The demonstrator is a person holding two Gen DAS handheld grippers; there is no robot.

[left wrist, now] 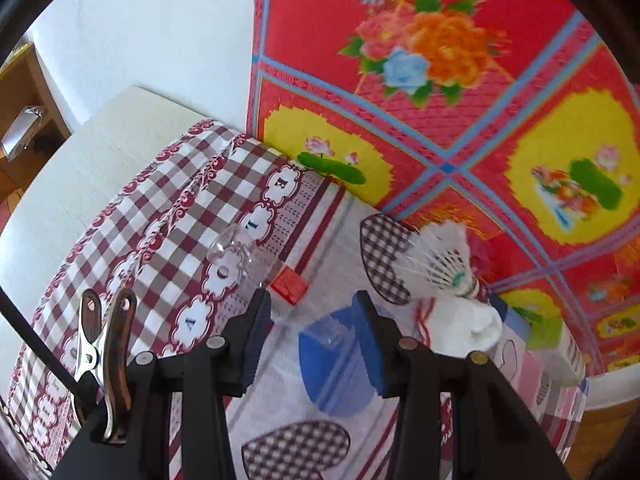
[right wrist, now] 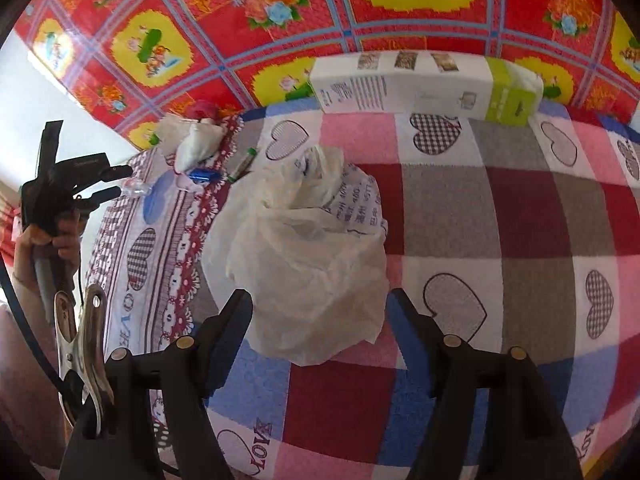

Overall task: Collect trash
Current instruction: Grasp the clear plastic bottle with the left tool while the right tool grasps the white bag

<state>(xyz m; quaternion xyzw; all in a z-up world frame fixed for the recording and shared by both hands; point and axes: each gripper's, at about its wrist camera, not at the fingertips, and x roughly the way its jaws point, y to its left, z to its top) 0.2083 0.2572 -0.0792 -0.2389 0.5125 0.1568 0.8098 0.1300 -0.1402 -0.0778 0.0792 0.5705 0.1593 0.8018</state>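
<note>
Risk: my right tool (right wrist: 320,320), open and empty, straddles bag (right wrist: 308,248); thin film may slip. Left tool (left wrist: 316,340), half-open, holds nothing.

Both wrist views look steeply down, close over the checked cloth (right wrist: 520,216) (shared).

A thin, crinkled translucent plastic bag (right wrist: 316,264) lies on a matt checked cloth cover (right wrist: 500,216), near a smooth cardboard box (right wrist: 404,84) and a clear glossy plastic bottle (left wrist: 236,256).
</note>
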